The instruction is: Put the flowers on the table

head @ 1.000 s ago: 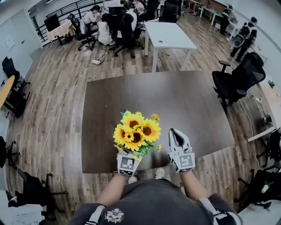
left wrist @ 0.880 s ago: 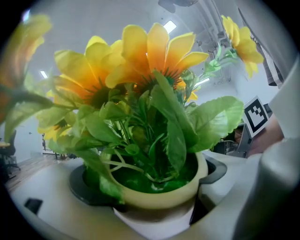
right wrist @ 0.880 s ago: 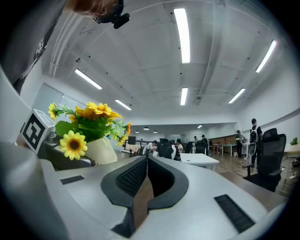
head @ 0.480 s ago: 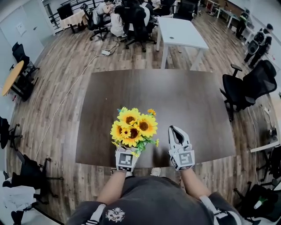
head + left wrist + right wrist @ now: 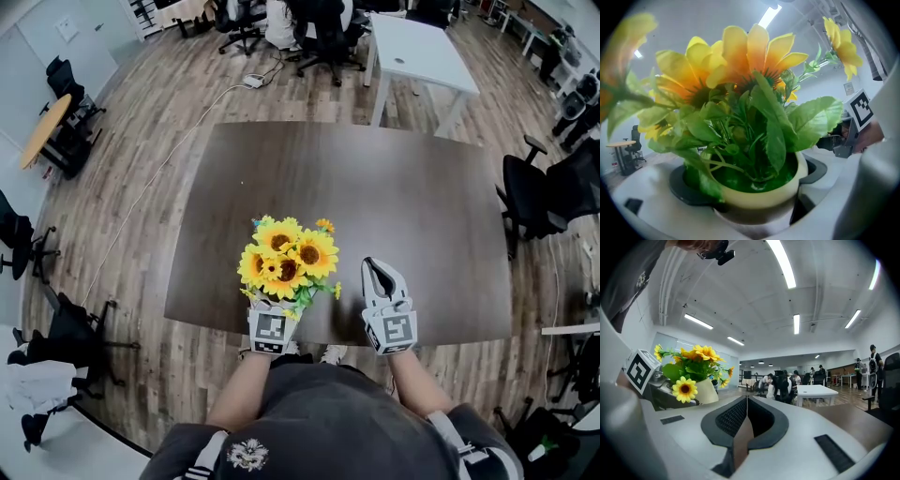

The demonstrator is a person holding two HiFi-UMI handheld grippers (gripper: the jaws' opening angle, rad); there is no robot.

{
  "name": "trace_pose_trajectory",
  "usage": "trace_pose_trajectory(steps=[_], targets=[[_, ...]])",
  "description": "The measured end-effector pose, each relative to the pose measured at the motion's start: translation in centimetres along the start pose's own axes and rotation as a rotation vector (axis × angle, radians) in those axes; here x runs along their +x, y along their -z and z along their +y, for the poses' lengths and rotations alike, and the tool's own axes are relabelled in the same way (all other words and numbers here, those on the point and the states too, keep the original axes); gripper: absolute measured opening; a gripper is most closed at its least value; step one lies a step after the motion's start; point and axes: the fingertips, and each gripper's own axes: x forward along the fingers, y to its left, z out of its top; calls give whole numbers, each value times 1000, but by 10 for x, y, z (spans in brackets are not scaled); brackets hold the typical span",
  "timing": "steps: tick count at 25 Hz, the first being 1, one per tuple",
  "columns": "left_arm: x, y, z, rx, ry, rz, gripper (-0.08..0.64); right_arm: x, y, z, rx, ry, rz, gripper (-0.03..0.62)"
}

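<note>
left gripper (image 5: pixel 272 314) holding flowers (image 5: pixel 286 262) above table (image 5: pixel 403 206) edge, right gripper (image 5: pixel 377 272) closed

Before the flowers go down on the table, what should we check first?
1. Left tool holds the cream pot: ok, its jaws are clamped on the pot's sides.
2. Flowers upright: ok, they look upright in the right gripper view.
3. Bare spot on the table ahead of the flowers: ok, the dark top shows nothing there.
4. Right tool out of the way: ok, it is shut, empty and apart from the flowers.
5. How high the pot hangs above the table: cannot tell.
</note>
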Motion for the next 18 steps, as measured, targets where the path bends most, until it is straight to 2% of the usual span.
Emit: trace_pose_trajectory(steps=[10,18], targets=[[5,34,20,-10,22,69,538,21,16,14,15,10,46,24],[9,75,29,-71,36,144,538,31,56,27,41,1,134,25]])
